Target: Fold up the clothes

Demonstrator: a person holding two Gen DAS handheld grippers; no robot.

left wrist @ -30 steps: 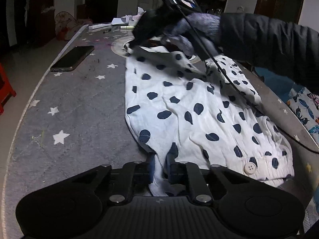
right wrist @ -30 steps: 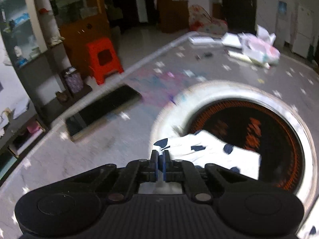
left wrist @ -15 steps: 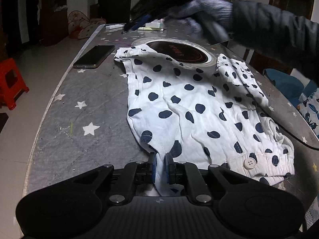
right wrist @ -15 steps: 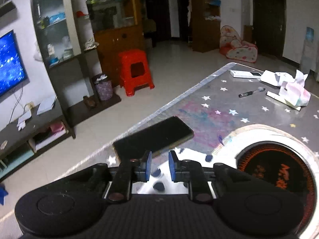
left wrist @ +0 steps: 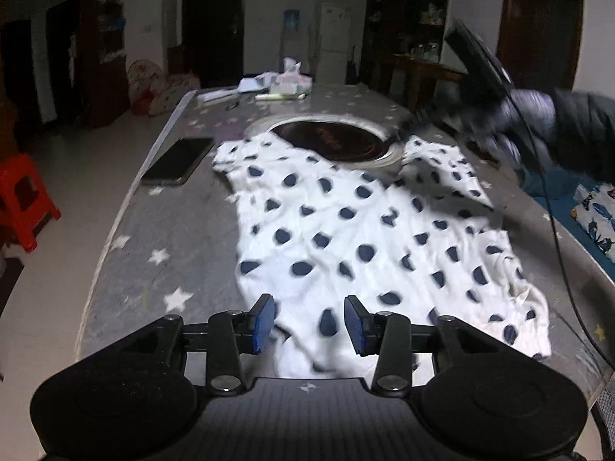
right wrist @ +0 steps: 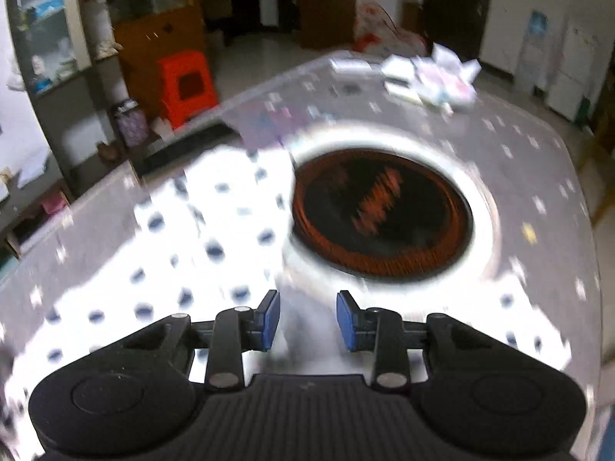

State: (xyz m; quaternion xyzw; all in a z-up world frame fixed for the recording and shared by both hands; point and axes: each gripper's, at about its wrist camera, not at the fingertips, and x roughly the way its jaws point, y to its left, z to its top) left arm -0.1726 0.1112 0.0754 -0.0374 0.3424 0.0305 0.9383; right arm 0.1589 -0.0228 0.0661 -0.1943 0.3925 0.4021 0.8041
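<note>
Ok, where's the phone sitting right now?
In the left wrist view the phone lies flat near the table's left edge, just left of the spotted garment's far corner and the round cooktop.

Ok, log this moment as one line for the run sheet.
left gripper: open, over garment hem | right gripper: open, empty, above table | spotted garment: spread flat, unfolded | phone: beside garment

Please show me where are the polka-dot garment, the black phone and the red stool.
polka-dot garment (left wrist: pixel 346 238), left wrist view, middle of the cloth.
black phone (left wrist: pixel 178 160), left wrist view, centre of its screen.
red stool (right wrist: pixel 187 86), right wrist view, its front face.
</note>
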